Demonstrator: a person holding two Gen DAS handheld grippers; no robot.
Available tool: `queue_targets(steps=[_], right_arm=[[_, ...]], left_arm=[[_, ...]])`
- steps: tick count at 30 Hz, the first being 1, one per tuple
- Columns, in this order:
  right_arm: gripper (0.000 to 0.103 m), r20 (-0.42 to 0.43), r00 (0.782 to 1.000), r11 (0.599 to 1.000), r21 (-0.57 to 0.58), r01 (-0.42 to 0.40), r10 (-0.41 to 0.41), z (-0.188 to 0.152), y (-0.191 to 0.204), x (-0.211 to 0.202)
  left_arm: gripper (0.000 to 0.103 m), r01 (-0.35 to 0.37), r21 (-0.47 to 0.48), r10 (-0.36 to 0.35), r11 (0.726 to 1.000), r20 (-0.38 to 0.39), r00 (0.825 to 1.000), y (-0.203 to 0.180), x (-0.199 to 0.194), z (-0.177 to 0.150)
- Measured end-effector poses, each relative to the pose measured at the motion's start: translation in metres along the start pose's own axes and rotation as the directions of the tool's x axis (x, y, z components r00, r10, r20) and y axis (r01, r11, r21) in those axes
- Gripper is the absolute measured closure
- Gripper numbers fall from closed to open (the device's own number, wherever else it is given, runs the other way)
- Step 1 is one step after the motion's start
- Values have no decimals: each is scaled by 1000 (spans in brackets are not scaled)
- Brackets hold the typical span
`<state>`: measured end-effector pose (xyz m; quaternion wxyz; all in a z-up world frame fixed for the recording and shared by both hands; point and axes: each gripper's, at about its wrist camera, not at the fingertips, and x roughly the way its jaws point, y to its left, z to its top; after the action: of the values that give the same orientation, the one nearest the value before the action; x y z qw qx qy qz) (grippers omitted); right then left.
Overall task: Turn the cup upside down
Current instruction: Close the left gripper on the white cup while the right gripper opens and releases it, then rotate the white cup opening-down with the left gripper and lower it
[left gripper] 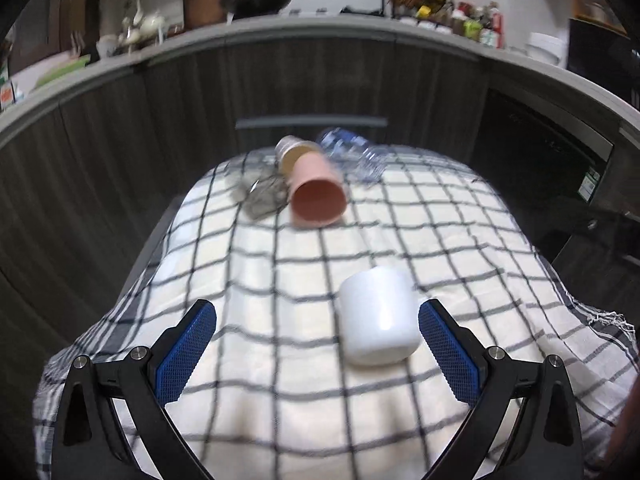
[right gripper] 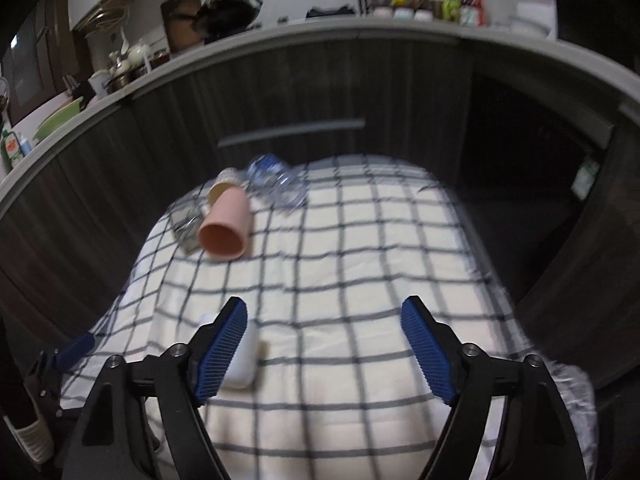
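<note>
While white cup stands inverted | left gripper spread wide, empty | rigid, smooth, likely light; clamp sidewall mid-height.

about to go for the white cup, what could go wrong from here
The white cup sits off-centre between the open left gripper fingers, close to one pad, so closing might knock it sideways. The checked cloth is wrinkled and could let it tip. Both views are blurred.
</note>
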<state>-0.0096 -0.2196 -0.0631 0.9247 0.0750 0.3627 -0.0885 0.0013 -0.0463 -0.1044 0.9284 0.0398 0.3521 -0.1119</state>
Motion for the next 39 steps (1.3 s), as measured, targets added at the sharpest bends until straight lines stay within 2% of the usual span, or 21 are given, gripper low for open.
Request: queue_targets(steps=[4,6,12,20,23,24,27,31,39], right_arm=[[22,94,992,997,-7,82,-81,-7,-20,-15],[22,113,988,994,-1,107,-106,-11,-27,-16],[22,77,988,990,50,132,-136,-26,-48,-1],[22,25,990,989,60,138,-140,-32,-53,21],[22,7,991,987,83,136,-137,-33,-59,24],[22,0,991,987,91,134,-135,-34,-60,25],[22,-23,991,985,113,131,-129,-35,-66,29],[22,-37,992,984,127,128,-124,-35,-68,33],[22,-49,992,985,120,125,-120,-36,-66,36]], left_arm=[[0,29,19,-31,999,69,997,-21,8,-10],[0,52,23,-53,998,86,995,-28,14,-14],[0,2,11,-3,1000,118,993,-34,35,-29],[2,36,31,-38,999,79,996,-48,52,-43],[6,30,24,-31,999,20,999,-49,62,-48],[11,31,9,-31,999,1,1000,-46,65,-48],[16,17,-23,-17,1000,-24,1000,-42,70,-47],[37,12,-32,-14,999,-61,998,-40,76,-48],[37,-11,-27,9,1000,-78,997,-37,76,-47]])
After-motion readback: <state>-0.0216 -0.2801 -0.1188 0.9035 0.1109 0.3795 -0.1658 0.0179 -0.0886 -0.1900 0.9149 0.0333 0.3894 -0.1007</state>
